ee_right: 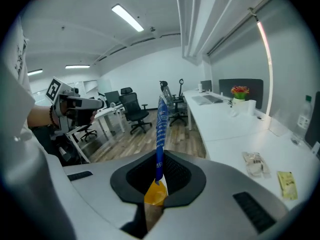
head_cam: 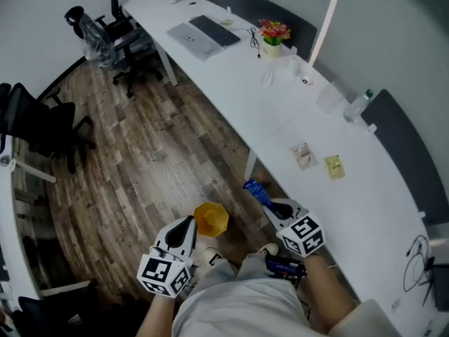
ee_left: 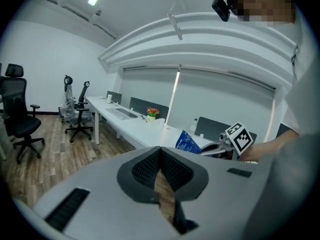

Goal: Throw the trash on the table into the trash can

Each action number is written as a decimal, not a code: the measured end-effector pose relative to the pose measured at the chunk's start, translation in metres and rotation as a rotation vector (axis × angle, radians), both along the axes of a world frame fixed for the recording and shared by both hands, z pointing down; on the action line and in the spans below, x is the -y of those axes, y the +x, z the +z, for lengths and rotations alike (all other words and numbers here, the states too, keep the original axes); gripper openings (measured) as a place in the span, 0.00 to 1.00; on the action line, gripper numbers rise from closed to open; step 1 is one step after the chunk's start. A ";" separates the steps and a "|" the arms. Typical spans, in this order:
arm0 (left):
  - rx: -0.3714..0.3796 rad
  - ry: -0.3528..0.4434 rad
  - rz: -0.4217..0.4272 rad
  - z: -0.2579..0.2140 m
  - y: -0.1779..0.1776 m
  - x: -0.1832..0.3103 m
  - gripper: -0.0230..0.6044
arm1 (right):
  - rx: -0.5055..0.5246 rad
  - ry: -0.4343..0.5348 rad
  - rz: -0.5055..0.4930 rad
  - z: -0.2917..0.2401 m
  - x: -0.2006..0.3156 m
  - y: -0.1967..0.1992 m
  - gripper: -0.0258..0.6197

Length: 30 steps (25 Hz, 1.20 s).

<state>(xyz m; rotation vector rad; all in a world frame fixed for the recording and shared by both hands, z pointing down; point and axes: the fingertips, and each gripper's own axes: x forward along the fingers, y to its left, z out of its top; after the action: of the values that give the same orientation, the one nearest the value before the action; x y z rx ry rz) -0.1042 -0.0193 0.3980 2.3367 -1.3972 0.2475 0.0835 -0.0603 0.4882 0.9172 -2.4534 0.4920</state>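
Long white counter (head_cam: 295, 118) curving over wood-plank floor (head_cam: 154, 160), black office chairs (head_cam: 42, 125) at left; beige wrapper (head_cam: 303, 155) and yellow wrapper (head_cam: 334, 166) lying on counter; right gripper (head_cam: 270, 203) fingers pinching blue wrapper (head_cam: 256, 190) over floor, near orange trash can (head_cam: 211, 218); left gripper (head_cam: 188, 223) fingers pressed together, empty

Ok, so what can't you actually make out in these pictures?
- The blue wrapper in the right gripper: edge-on in the right gripper view, print unreadable.
- The pale packet and yellow packet on the table: too small in the head view to identify.
- The orange container on the floor: too small in the head view to see inside.
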 end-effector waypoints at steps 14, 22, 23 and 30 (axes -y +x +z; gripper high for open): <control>-0.012 -0.016 -0.283 0.002 -0.107 -0.041 0.04 | -0.004 -0.046 -0.302 0.008 0.002 -0.131 0.11; -0.029 -0.045 -0.378 0.020 -0.115 -0.057 0.04 | -0.039 -0.085 -0.414 0.029 0.005 -0.146 0.11; -0.032 -0.051 -0.385 0.025 -0.117 -0.057 0.04 | -0.045 -0.090 -0.426 0.035 0.005 -0.149 0.11; -0.057 -0.095 -0.437 0.076 -0.133 -0.065 0.04 | -0.105 -0.151 -0.514 0.101 -0.001 -0.170 0.11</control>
<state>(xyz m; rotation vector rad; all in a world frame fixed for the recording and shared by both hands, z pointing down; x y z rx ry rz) -0.2368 0.0457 0.4739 1.8876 -1.7766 0.1138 -0.0863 -0.0591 0.5892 0.2252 -2.3912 0.4215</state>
